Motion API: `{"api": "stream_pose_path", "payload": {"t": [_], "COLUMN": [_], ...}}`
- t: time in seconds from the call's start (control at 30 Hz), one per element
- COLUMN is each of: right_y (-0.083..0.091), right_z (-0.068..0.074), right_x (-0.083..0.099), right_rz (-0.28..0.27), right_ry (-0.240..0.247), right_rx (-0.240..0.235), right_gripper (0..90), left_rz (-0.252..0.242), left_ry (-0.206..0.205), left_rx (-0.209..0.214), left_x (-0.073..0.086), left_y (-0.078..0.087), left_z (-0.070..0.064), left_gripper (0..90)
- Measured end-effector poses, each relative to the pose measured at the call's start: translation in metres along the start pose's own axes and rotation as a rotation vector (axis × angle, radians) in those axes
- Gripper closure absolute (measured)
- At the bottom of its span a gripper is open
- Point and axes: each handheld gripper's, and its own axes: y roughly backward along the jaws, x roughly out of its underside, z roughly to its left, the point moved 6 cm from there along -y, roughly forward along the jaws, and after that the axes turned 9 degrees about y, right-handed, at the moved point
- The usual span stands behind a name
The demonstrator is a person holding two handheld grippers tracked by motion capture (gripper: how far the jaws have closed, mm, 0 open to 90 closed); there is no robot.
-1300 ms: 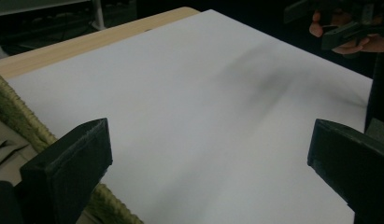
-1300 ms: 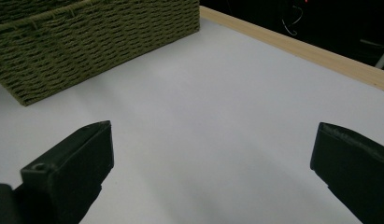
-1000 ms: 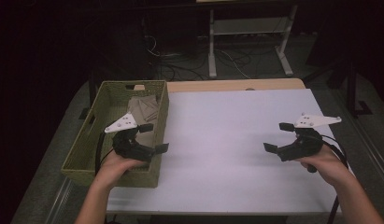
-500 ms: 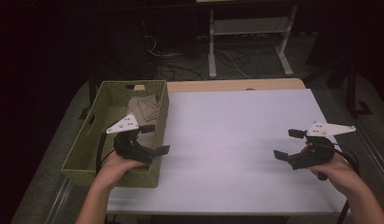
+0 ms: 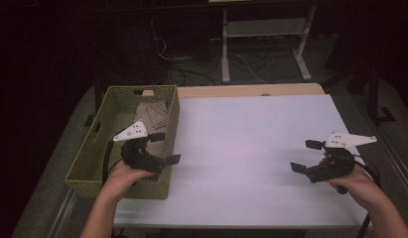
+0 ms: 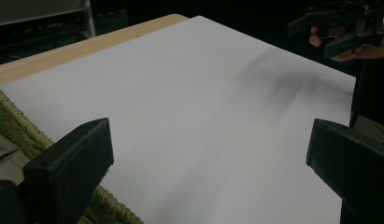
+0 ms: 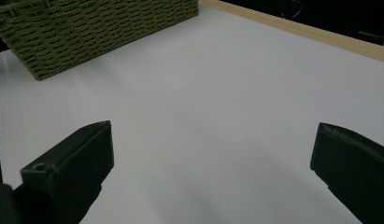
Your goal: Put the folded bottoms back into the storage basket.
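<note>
A green woven basket [image 5: 92, 148] stands on the left side of the white table [image 5: 251, 144], with folded beige cloth [image 5: 153, 115] lying at its far end. My left gripper [image 5: 166, 148] hovers open over the basket's right wall, its jaws wide apart and empty; the basket rim [image 6: 12, 126] runs under its left jaw. My right gripper [image 5: 306, 156] is held open and empty near the table's right front corner, above the bare surface. The basket's side wall [image 7: 96, 32] appears far off in the right gripper view.
A wooden strip [image 5: 251, 90] borders the table's far edge. Behind the table stand a metal rack [image 5: 263, 44] and loose cables on the floor [image 5: 191, 74]. The other hand and gripper [image 6: 341, 30] appear at the top right of the left gripper view.
My right gripper has pulled back toward the table's right front corner and dropped lower. The left gripper has stayed over the basket's right wall.
</note>
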Motion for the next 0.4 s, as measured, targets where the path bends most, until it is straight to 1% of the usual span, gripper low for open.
{"api": "stream_pose_path", "payload": {"t": [0.4], "right_y": [-0.0009], "right_z": [0.0009], "right_x": [0.0009], "right_rz": [0.004], "right_ry": [0.001], "right_rx": [-0.007], "right_gripper": [0.0], "left_rz": [-0.001], "left_ry": [0.002], "left_rx": [-0.002], "left_x": [-0.0001], "left_y": [0.0], "left_z": [0.0002], "left_gripper": [1.0]}}
